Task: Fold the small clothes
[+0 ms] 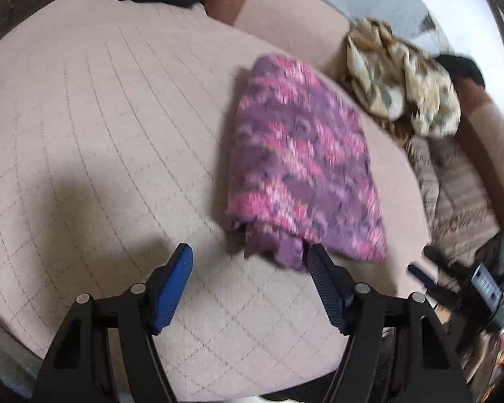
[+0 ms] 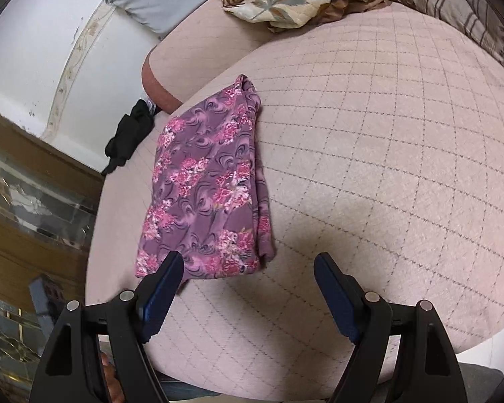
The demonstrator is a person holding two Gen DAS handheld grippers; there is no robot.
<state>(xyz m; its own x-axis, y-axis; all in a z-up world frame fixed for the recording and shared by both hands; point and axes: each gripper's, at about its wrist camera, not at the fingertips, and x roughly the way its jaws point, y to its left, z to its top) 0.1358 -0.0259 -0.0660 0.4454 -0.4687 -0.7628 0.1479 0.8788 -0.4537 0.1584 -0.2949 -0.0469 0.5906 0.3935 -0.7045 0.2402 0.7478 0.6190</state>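
Left gripper jaws apart, nothing between the pads; folded purple floral garment sits at 1 o'clock, its near hem by the right fingertip. Right gripper jaws apart, empty; garment at 11 o'clock. Quilted pink bedspread beneath.

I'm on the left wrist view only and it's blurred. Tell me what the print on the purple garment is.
Observer: Right wrist view is sharp: the folded purple garment carries pink flower clusters on dark swirls.
Operator: Report the right gripper.
Observer: The right gripper is open and empty, its left finger overlapping the garment's near edge in view.
Operator: Say what's past the bed's left side.
Observer: A wooden cabinet with glass panels stands there.
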